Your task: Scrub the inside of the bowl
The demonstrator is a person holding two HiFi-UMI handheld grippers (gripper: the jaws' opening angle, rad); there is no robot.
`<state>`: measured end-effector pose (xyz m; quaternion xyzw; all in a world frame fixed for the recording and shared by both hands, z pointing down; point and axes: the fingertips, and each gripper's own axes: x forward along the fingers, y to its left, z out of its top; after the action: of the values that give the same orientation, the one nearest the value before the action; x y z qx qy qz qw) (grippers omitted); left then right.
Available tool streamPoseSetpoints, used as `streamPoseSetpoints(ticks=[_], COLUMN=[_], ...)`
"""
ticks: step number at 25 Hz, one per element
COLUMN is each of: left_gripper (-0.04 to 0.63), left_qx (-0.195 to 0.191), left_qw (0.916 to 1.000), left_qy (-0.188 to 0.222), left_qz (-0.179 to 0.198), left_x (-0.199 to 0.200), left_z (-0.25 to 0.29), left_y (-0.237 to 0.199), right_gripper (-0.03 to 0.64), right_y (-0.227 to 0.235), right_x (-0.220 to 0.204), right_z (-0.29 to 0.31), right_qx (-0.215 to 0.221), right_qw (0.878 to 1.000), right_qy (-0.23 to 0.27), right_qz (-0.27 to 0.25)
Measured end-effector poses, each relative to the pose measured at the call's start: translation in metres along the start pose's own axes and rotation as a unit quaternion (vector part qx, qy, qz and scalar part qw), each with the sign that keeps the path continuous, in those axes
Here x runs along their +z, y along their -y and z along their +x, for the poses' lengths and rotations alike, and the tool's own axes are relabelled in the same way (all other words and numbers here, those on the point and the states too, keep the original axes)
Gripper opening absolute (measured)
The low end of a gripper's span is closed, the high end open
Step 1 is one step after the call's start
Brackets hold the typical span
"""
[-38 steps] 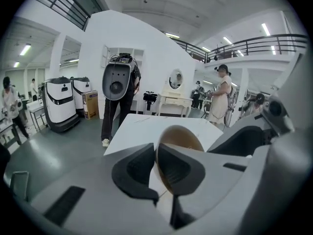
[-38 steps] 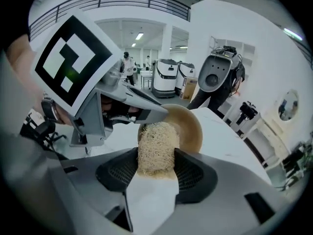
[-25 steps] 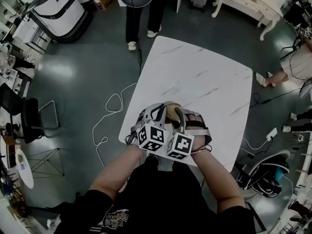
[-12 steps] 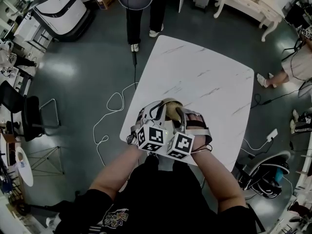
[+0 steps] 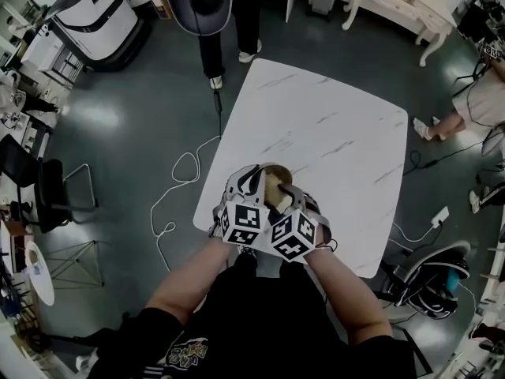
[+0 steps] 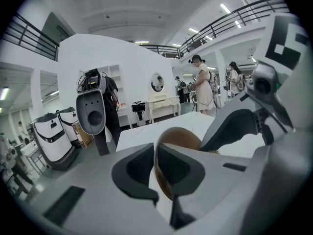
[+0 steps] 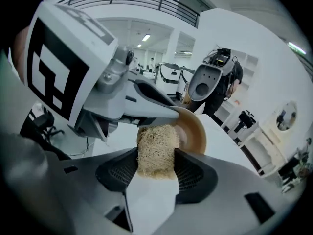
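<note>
A brown bowl (image 5: 278, 171) is held tilted near the front edge of the white marble table (image 5: 331, 125). My left gripper (image 5: 251, 183) is shut on its rim; in the left gripper view the rim (image 6: 161, 173) runs between the two jaws (image 6: 156, 166). My right gripper (image 5: 286, 202) is shut on a straw-coloured scrub pad (image 7: 155, 150), which sits in the mouth of the bowl (image 7: 194, 131). In the head view the pad (image 5: 275, 189) lies over the bowl's inside. Its lower half is hidden by the marker cubes.
A person (image 5: 229, 22) stands at the table's far edge next to a dark stand. A white cable (image 5: 180, 181) loops on the floor to the left. An office chair (image 5: 430, 279) stands to the right, and a white machine (image 5: 95, 14) at the back left.
My right gripper has rolled and shifted left, bringing the scrub pad further into the bowl. The left gripper and the bowl have barely moved.
</note>
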<state>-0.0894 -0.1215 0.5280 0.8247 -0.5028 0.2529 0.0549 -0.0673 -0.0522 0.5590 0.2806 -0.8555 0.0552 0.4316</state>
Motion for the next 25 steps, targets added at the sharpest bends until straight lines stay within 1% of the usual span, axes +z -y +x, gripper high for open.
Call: streamPoseSetpoints(ticks=[2, 4, 9, 12, 14, 15, 17, 20, 22, 23, 25], left_gripper=[0.028, 0.025, 0.018, 0.018, 0.017, 0.017, 0.017, 0.017, 0.017, 0.017, 0.017], left_qx=[0.000, 0.000, 0.008, 0.011, 0.001, -0.010, -0.043, -0.112, -0.159, -0.181, -0.222], left_qw=[0.9999, 0.9999, 0.9994, 0.9992, 0.9993, 0.9994, 0.9990, 0.9934, 0.9861, 0.9813, 0.9680], left_qy=[-0.001, -0.005, -0.017, -0.023, -0.020, -0.015, -0.002, 0.012, 0.024, 0.032, 0.044], left_qz=[-0.011, -0.015, -0.028, -0.029, -0.031, -0.028, -0.009, 0.024, 0.042, 0.058, 0.108], left_x=[-0.002, -0.006, -0.015, -0.020, -0.021, -0.020, -0.019, -0.021, -0.020, -0.018, -0.013], left_z=[-0.002, -0.003, -0.002, -0.002, -0.003, -0.004, -0.006, -0.010, -0.015, -0.019, -0.028], left_y=[-0.001, -0.002, -0.013, -0.019, -0.021, -0.020, -0.014, 0.003, 0.014, 0.020, 0.034], right_gripper=[0.239, 0.239, 0.239, 0.239, 0.239, 0.239, 0.239, 0.239, 0.239, 0.239, 0.239], right_y=[-0.001, -0.001, 0.002, 0.011, 0.023, 0.030, 0.046, 0.069, 0.078, 0.079, 0.073], right_x=[0.002, 0.000, -0.014, -0.022, -0.026, -0.027, -0.026, -0.023, -0.019, -0.018, -0.013], right_z=[-0.003, -0.006, -0.020, -0.036, -0.048, -0.054, -0.063, -0.071, -0.071, -0.068, -0.064], right_qx=[0.015, 0.026, 0.019, 0.012, 0.001, -0.004, -0.006, 0.009, 0.037, 0.059, 0.114], right_qw=[0.999, 0.998, 0.999, 0.998, 0.997, 0.995, 0.991, 0.980, 0.975, 0.973, 0.968], right_qy=[0.013, 0.020, 0.016, 0.030, 0.043, 0.053, 0.081, 0.116, 0.127, 0.129, 0.133], right_qz=[0.037, 0.059, 0.039, 0.051, 0.069, 0.080, 0.109, 0.160, 0.180, 0.182, 0.178])
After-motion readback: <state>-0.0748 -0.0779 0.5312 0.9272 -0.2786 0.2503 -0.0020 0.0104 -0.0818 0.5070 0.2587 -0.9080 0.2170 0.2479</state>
